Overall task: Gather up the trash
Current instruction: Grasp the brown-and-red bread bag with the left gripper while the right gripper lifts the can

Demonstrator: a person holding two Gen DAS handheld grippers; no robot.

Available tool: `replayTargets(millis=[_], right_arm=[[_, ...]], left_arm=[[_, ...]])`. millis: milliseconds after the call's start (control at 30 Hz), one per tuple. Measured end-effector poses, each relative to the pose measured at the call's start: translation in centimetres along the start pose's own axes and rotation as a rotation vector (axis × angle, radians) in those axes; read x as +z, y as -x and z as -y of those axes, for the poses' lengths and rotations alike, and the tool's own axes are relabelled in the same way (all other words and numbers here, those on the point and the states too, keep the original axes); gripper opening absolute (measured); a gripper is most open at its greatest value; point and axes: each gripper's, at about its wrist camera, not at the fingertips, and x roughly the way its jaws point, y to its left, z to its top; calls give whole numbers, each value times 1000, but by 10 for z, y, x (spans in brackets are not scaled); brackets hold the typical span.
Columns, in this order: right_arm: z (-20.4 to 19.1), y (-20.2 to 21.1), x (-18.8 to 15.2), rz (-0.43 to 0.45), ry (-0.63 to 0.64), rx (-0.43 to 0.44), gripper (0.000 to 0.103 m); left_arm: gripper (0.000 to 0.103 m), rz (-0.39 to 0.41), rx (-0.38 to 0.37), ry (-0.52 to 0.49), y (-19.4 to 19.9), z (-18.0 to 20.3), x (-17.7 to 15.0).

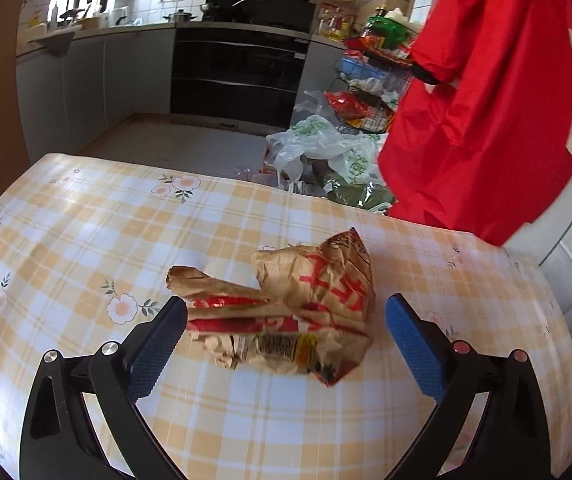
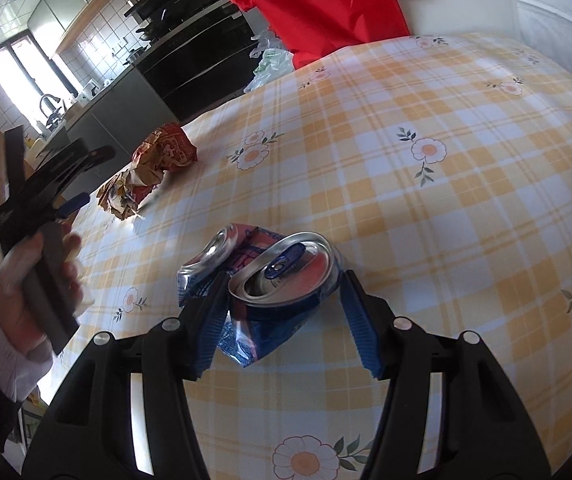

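Reaching over a checked tablecloth [image 1: 86, 240], the left gripper [image 1: 286, 324] holds its fingers wide apart around a crumpled paper bag [image 1: 286, 320], neither pad touching it; to its right, the right gripper [image 2: 282, 320] has its blue pads clamped on a crushed can [image 2: 274, 280] lying on the cloth. Neither piece looks lifted yet, so collection seems barely begun, with a red bag [image 1: 486, 100] hanging past the table's far edge, perhaps for the trash
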Motion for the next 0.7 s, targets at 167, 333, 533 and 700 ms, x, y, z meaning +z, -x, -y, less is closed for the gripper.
replayTargets(millis=[167, 333, 533, 700], right_arm=[[3, -3, -1, -11, -7, 11, 57], [2, -9, -5, -23, -3, 10, 57], [0, -12, -6, -24, 19, 0, 57], [-1, -12, -8, -17, 30, -3, 57]], left_arm=[[97, -16, 34, 123, -10, -26, 3], [97, -92, -17, 303, -20, -52, -7], [97, -138, -82, 447, -35, -57, -13], [97, -169, -85, 550, -46, -60, -16]])
